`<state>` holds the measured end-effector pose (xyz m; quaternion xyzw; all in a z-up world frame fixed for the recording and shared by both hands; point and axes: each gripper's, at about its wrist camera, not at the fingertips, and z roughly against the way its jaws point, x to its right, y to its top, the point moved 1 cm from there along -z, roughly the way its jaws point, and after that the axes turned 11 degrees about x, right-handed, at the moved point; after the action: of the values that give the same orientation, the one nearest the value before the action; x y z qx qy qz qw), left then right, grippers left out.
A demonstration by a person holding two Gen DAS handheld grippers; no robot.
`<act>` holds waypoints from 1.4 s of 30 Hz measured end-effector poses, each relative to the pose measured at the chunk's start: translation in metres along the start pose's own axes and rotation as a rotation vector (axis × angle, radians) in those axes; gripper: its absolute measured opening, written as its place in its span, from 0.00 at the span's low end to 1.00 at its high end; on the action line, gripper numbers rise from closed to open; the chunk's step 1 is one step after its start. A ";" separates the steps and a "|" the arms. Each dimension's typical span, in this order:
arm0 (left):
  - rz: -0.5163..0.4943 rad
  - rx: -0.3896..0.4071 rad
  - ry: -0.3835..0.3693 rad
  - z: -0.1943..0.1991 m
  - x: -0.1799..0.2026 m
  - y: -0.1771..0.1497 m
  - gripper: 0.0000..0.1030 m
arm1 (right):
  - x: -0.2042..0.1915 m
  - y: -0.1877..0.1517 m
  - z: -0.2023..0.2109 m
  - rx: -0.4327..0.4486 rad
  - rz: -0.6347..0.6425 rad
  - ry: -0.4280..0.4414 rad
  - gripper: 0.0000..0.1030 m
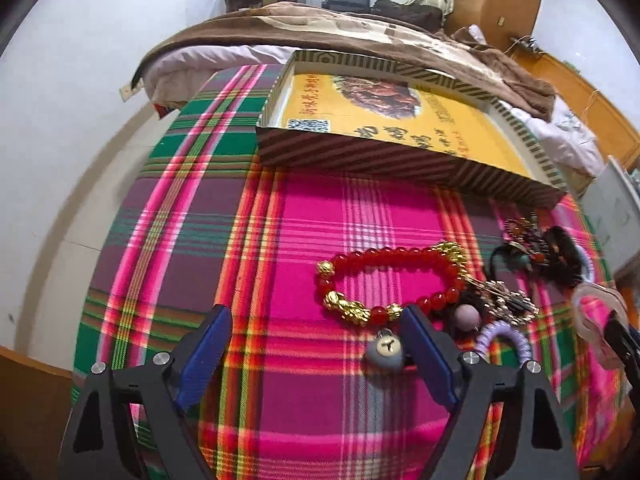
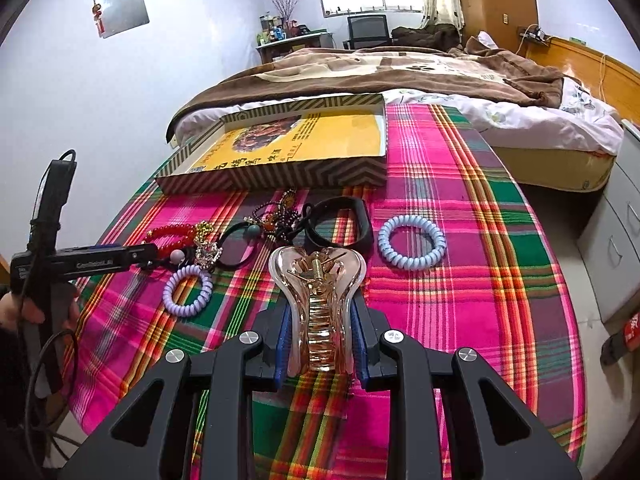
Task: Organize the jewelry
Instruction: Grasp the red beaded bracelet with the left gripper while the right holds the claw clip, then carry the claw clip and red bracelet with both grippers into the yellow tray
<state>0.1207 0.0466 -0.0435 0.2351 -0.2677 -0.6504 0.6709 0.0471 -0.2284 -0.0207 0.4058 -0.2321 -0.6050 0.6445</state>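
Observation:
My left gripper (image 1: 316,320) is open just above the plaid cloth, its right finger beside a red bead bracelet (image 1: 384,276) with gold charms and a small grey bear charm (image 1: 385,350). It also shows in the right wrist view (image 2: 132,256). My right gripper (image 2: 320,320) is shut on a clear amber hair claw (image 2: 318,304), held above the cloth. A shallow striped box (image 2: 280,176) with a yellow printed bottom lies at the far side; it also shows in the left wrist view (image 1: 360,156).
On the cloth lie a purple coil hair tie (image 2: 187,290), a blue coil hair tie (image 2: 411,247), a black band (image 2: 340,226), black elastic ties with beads (image 2: 256,236) and a rhinestone clip (image 2: 206,254). A bed (image 2: 400,68) stands behind the table, drawers (image 2: 612,240) to the right.

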 end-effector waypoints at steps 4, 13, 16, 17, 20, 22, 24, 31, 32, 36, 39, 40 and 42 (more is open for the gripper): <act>-0.003 -0.001 0.031 -0.004 0.001 0.003 0.83 | 0.002 0.000 -0.001 0.001 -0.003 0.006 0.25; 0.051 0.029 0.059 -0.006 -0.015 0.011 0.72 | 0.006 0.003 -0.001 0.015 -0.014 0.020 0.25; 0.133 0.034 0.004 -0.005 -0.020 0.014 0.73 | 0.007 0.003 -0.001 0.017 -0.018 0.021 0.25; 0.150 0.035 0.006 -0.007 -0.022 0.016 0.73 | 0.007 0.003 -0.002 0.017 -0.019 0.022 0.25; 0.163 0.042 0.037 -0.013 -0.022 0.021 0.73 | 0.007 0.003 -0.002 0.016 -0.016 0.021 0.25; 0.141 0.041 0.079 -0.017 -0.020 0.024 0.73 | 0.007 0.003 -0.001 0.016 -0.015 0.022 0.25; 0.123 0.031 0.105 -0.020 -0.017 0.025 0.73 | 0.007 0.003 -0.002 0.016 -0.016 0.022 0.25; 0.041 0.054 0.140 -0.020 -0.007 0.026 0.30 | 0.007 0.004 -0.003 0.012 -0.011 0.023 0.25; 0.035 0.055 0.134 -0.020 -0.007 0.027 0.26 | 0.007 0.004 -0.003 0.012 -0.010 0.023 0.25; 0.028 0.056 0.127 -0.020 -0.007 0.028 0.11 | 0.007 0.005 -0.005 0.010 -0.011 0.023 0.25; 0.041 0.055 0.107 -0.018 -0.010 0.027 0.08 | 0.007 0.006 -0.005 0.010 -0.011 0.021 0.25; 0.044 0.055 0.100 -0.017 -0.011 0.027 0.08 | 0.006 0.006 -0.005 0.010 -0.011 0.018 0.25; 0.053 0.069 0.083 -0.013 -0.013 0.028 0.08 | 0.006 0.007 -0.004 0.016 -0.011 0.015 0.25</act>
<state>0.1498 0.0605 -0.0353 0.2777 -0.2679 -0.6124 0.6899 0.0554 -0.2338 -0.0183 0.4168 -0.2300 -0.6037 0.6395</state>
